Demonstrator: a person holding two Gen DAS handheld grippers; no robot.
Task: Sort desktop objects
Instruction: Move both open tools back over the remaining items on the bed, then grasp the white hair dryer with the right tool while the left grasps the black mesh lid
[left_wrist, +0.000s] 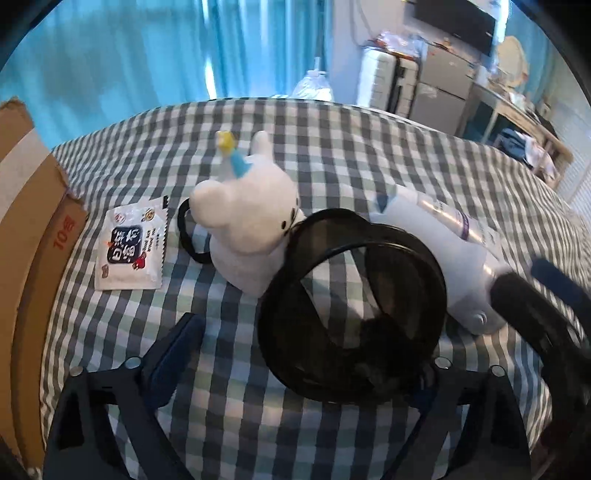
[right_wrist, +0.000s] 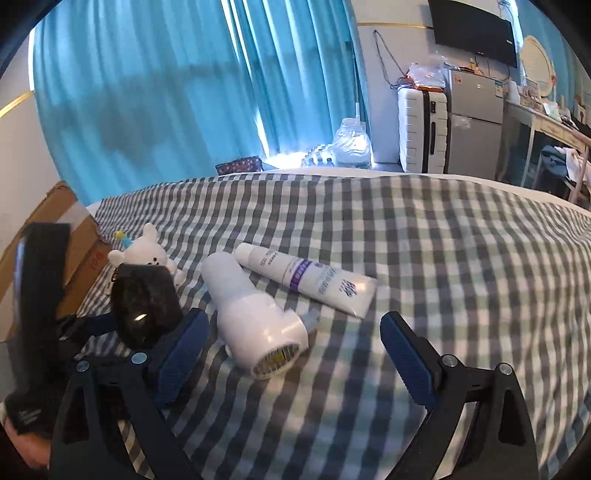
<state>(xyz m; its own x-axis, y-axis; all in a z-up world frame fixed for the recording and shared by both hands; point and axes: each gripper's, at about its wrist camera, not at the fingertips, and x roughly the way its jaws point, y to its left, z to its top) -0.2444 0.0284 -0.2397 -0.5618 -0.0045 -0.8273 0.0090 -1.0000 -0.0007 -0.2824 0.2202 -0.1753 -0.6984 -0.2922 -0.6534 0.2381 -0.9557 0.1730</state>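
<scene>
A black mesh cup (left_wrist: 354, 306) lies tilted on its side, its rim against the right finger of my left gripper (left_wrist: 310, 354); the jaws stand wide and whether they grip it is unclear. It also shows in the right wrist view (right_wrist: 146, 306). A white plush bear (left_wrist: 243, 210) with a blue party hat lies just behind it. A white hair-removal device (right_wrist: 255, 321) and a white cream tube (right_wrist: 306, 277) lie in front of my right gripper (right_wrist: 295, 339), which is open and empty. A snack sachet (left_wrist: 131, 251) and a black hair tie (left_wrist: 188, 236) lie at left.
Everything lies on a grey checked bedspread (right_wrist: 443, 258). A cardboard box (left_wrist: 29, 229) stands along the left edge. Behind are blue curtains (right_wrist: 166, 92), a white suitcase (right_wrist: 421, 129), a small fridge (right_wrist: 476, 122) and a desk (right_wrist: 546, 133).
</scene>
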